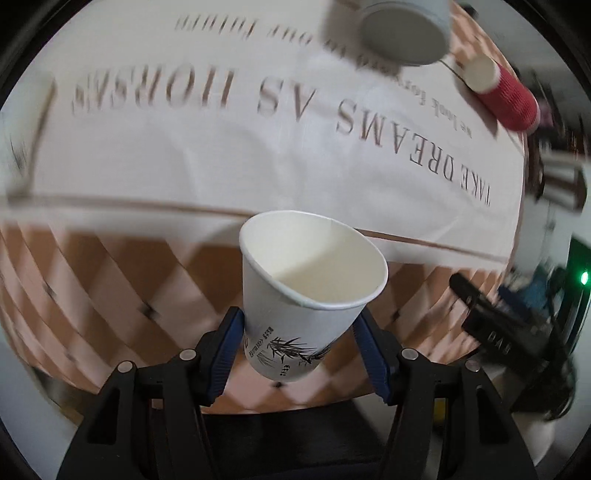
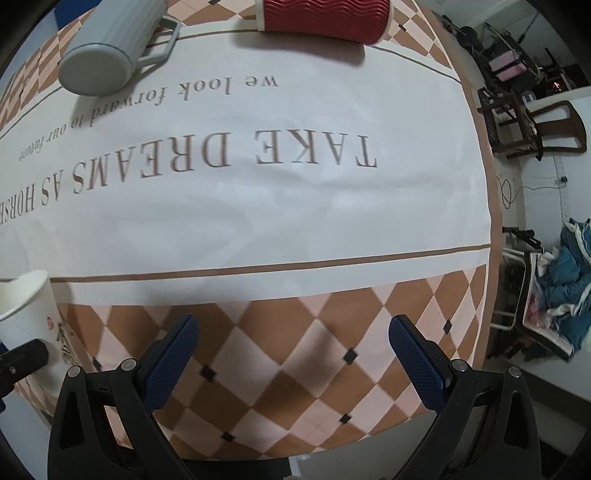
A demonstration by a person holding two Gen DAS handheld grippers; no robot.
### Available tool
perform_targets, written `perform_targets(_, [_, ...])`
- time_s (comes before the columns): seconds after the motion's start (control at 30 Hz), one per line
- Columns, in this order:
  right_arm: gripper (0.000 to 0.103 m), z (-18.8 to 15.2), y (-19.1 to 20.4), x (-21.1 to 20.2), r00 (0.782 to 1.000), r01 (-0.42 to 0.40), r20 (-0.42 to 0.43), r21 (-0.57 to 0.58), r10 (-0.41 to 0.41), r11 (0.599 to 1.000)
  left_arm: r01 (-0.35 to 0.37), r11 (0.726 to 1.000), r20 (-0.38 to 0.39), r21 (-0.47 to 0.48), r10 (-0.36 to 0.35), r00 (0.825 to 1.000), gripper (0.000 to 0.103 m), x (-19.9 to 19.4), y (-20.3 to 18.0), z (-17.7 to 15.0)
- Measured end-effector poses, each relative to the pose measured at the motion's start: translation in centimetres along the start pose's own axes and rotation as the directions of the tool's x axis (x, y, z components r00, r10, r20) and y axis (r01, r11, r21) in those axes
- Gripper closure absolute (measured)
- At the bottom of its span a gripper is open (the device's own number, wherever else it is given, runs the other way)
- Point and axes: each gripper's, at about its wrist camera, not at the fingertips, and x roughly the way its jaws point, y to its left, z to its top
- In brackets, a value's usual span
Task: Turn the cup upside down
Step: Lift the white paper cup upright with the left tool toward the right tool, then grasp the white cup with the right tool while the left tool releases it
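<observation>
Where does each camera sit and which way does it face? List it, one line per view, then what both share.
Left wrist: sits on the left gripper, looking along its blue fingers at the white paper cup they clamp, mouth tilted toward the lens, above the tablecloth.
Right wrist: sits on the right gripper, looking along its spread, empty fingers across the cloth toward chairs.
Shared: the paper cup, the grey mug, the red ribbed cup and the printed cloth.
</observation>
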Motion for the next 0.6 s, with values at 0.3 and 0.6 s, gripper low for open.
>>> perform_targets(0.3, [0.000,-0.1,-3.0,0.6,1.000,0.002,0.009,-0.022,-0.002,1.000,-0.075,0.997,0.054,-0.001,0.075,0.996,0.040,2.1,1.0,-0.5])
perform_targets(0.6, [0.000,0.5,-4.6,0.7,1.000,0.010,0.007,-0.012,-0.010,1.000,-0.138,0.986,0.057,0.089,0.133,0.989,0.022,3.0,3.0,0.1])
